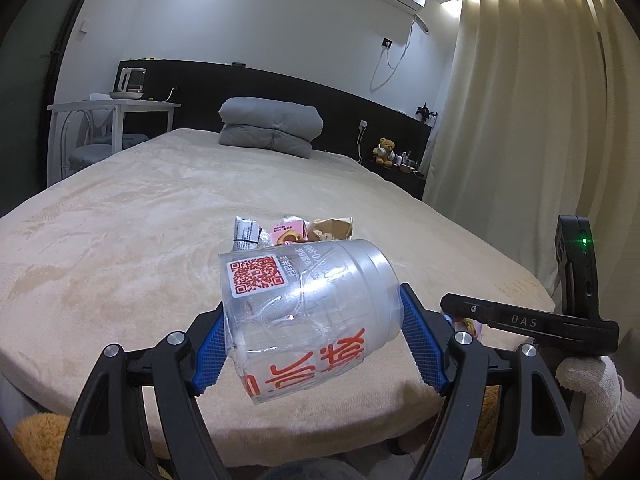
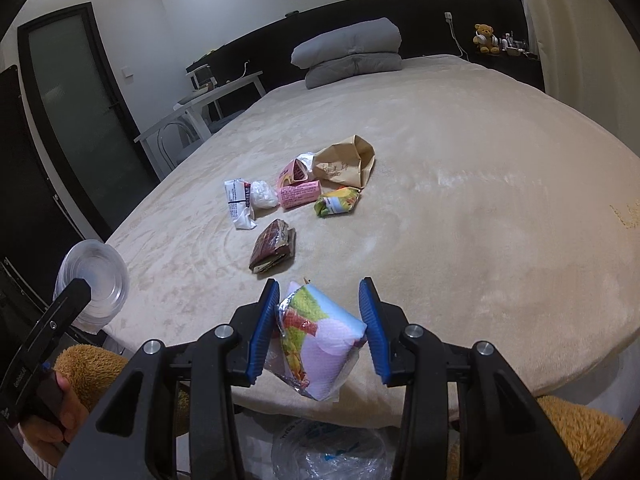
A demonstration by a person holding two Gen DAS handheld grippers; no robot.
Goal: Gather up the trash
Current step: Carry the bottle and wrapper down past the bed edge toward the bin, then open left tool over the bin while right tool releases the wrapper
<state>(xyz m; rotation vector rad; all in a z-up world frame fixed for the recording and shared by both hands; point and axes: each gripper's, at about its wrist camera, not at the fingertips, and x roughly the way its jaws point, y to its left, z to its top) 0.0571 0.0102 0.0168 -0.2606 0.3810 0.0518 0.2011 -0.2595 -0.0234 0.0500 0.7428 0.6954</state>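
Observation:
My left gripper [image 1: 312, 332] is shut on a crushed clear plastic bottle [image 1: 308, 308] with red lettering, held over the near edge of the bed [image 1: 120, 220]. The bottle's base also shows in the right wrist view [image 2: 94, 280]. My right gripper [image 2: 320, 320] is shut on a colourful snack wrapper [image 2: 320, 340], held above the bed's edge. On the bed lie more trash: a brown wrapper [image 2: 274, 246], a white packet [image 2: 238, 202], a pink carton [image 2: 298, 188], a green-yellow wrapper [image 2: 336, 202] and a brown paper bag [image 2: 346, 162].
A clear plastic bag [image 2: 328, 456] sits on the floor below the right gripper. Folded grey bedding [image 2: 352, 52] lies at the bed's head. A white table [image 2: 200, 108] stands left of the bed. Curtains [image 1: 520, 120] hang on the right.

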